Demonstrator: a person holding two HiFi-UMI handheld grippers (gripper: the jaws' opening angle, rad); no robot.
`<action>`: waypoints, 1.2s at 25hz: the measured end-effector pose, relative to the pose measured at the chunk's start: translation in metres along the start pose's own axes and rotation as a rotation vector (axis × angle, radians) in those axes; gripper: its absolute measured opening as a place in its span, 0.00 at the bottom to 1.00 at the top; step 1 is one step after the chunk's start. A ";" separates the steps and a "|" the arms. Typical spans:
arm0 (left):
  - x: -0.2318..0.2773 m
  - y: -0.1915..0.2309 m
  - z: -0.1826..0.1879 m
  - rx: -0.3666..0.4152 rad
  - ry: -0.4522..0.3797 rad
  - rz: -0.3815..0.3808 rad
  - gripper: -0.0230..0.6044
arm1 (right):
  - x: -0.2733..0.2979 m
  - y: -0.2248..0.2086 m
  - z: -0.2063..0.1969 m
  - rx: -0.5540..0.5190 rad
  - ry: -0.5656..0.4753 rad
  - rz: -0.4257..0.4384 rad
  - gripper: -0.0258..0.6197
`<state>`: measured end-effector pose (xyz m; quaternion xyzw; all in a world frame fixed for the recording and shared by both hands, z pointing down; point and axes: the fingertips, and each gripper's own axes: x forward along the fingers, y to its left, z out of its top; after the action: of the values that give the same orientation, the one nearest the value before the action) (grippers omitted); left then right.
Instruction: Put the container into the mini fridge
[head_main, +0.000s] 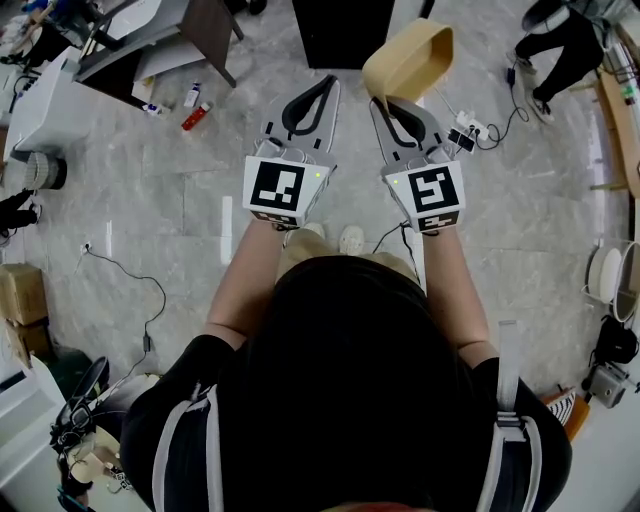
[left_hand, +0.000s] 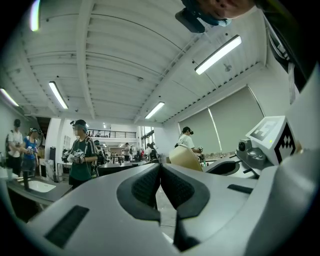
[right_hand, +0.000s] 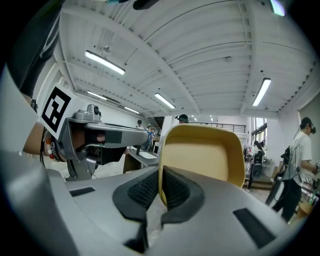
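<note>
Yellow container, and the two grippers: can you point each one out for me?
container (head_main: 412, 58), head view, on its tan outer wall.
right gripper (right_hand: 160, 175), right gripper view, where its jaws pinch the container's rim.
left gripper (left_hand: 160, 170), left gripper view, where its shut, empty jaws meet.

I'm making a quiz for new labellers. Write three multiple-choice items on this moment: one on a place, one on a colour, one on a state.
1. Where is the container?
A. in the right gripper
B. in both grippers
C. in neither gripper

2. What colour is it?
A. blue
B. tan-yellow
C. black

3. How do the jaws of the left gripper stand?
A. wide apart
B. shut on a bottle
C. together, with nothing between

Answers:
1 A, its wall sits between the right jaws.
2 B, seen in the head view and the right gripper view.
3 C, the left gripper view shows them meeting.
</note>
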<state>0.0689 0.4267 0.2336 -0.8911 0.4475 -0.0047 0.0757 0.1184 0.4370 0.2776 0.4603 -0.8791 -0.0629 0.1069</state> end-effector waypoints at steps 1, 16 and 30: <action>0.000 0.000 0.001 0.000 -0.001 0.000 0.07 | 0.000 0.001 0.000 -0.001 0.001 0.004 0.10; 0.006 -0.010 0.012 0.024 -0.013 0.010 0.07 | -0.010 -0.003 0.003 0.004 -0.022 0.069 0.10; 0.050 0.020 0.005 0.063 -0.042 0.023 0.07 | 0.037 -0.024 -0.001 -0.018 -0.060 0.120 0.10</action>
<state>0.0834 0.3751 0.2226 -0.8830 0.4555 0.0008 0.1129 0.1173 0.3927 0.2784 0.4035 -0.9074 -0.0780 0.0882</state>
